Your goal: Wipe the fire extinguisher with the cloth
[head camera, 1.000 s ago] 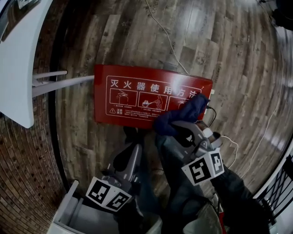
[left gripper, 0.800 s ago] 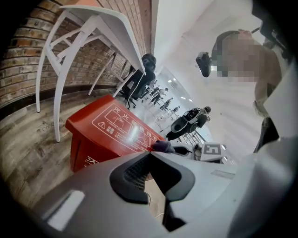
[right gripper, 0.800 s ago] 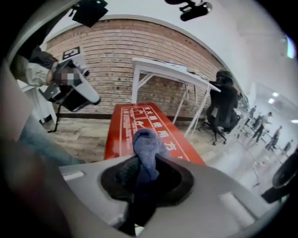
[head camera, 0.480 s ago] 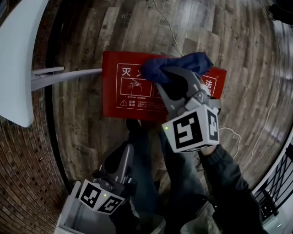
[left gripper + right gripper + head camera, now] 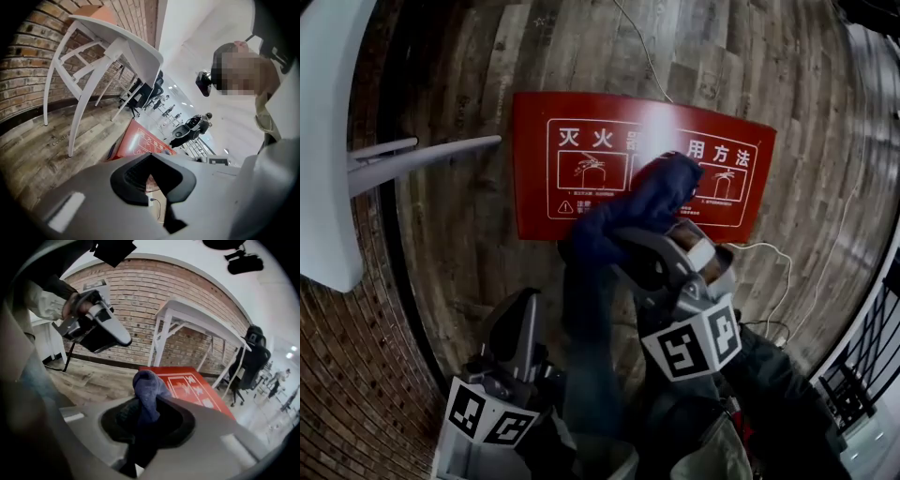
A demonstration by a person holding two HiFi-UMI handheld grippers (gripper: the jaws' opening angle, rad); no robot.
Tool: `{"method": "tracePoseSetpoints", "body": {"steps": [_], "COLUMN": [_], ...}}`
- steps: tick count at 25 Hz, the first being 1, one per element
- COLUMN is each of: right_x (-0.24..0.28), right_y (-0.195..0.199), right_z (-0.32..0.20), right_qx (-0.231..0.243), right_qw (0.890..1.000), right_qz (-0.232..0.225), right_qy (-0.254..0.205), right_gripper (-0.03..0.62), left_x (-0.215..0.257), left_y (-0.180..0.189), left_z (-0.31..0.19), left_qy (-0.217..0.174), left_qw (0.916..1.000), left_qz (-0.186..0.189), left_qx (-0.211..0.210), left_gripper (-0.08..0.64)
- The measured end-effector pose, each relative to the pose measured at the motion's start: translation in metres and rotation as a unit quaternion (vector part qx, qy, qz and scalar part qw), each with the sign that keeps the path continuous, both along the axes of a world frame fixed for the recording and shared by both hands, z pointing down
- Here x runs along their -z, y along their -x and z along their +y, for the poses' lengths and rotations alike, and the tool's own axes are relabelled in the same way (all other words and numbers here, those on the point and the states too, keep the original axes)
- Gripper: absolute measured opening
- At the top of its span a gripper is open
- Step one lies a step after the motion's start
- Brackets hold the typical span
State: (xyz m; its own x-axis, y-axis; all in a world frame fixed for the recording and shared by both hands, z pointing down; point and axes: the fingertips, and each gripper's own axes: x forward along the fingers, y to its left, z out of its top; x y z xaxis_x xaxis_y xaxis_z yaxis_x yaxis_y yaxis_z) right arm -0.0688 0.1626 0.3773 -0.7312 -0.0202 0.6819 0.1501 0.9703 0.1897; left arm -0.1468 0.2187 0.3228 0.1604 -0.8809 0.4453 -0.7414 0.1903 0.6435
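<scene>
Lying flat: red, white-printed fire extinguisher box [image 5: 536, 187]

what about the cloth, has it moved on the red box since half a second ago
Yes. The cloth slid from the red box's heading row down to its near edge.

Left gripper [image 5: 523, 300] and right gripper [image 5: 623, 246]: grey moulded shells, each bearing white cube [image 5: 692, 342] with black square markers. Dark sleeve [image 5: 778, 394] behind right gripper.
</scene>
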Motion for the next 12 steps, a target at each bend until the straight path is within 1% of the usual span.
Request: {"method": "tracePoseSetpoints", "body": {"steps": [2, 4, 5, 7, 8, 9, 10, 12], "right_x": [0.002, 0.005, 0.006, 0.003, 0.001, -0.001, -0.003, -0.006], "right_y": [-0.042, -0.087, -0.108, -0.139, -0.145, -0.143, -0.133, -0.095], "right_z": [-0.02, -0.052, -0.067, -0.085, -0.086, -0.082, -0.072, -0.042], "right_qx": [-0.042, -0.098, -0.134, -0.209, -0.233, -0.243, -0.242, -0.217], "right_qw": [0.999, 0.994, 0.989, 0.976, 0.97, 0.967, 0.967, 0.974], "right_qz": [0.007, 0.023, 0.034, 0.057, 0.069, 0.077, 0.08, 0.057], "right_qy": [-0.012, -0.038, -0.044, -0.028, -0.019, -0.015, -0.011, 0.008], "right_gripper": [0.066, 0.066, 0.066, 0.066, 0.066, 0.066, 0.066, 0.066], "left_x": [-0.002, -0.003, -0.004, -0.006, -0.007, -0.009, -0.01, -0.01], "left_y": [-0.001, -0.003, -0.004, -0.006, -0.007, -0.009, -0.01, -0.011], "left_z": [0.0, 0.001, 0.001, 0.002, 0.002, 0.002, 0.002, 0.0], "left_qy": [-0.002, -0.005, -0.006, -0.007, -0.007, -0.007, -0.006, -0.007], "left_qw": [0.9999, 0.9994, 0.9991, 0.9986, 0.9983, 0.998, 0.9976, 0.997], "left_qz": [0.01, 0.022, 0.026, 0.03, 0.032, 0.034, 0.034, 0.033], "left_qx": [-0.013, -0.027, -0.033, -0.042, -0.048, -0.054, -0.06, -0.07], "left_gripper": [0.005, 0.005, 0.005, 0.005, 0.005, 0.005, 0.005, 0.005]}}
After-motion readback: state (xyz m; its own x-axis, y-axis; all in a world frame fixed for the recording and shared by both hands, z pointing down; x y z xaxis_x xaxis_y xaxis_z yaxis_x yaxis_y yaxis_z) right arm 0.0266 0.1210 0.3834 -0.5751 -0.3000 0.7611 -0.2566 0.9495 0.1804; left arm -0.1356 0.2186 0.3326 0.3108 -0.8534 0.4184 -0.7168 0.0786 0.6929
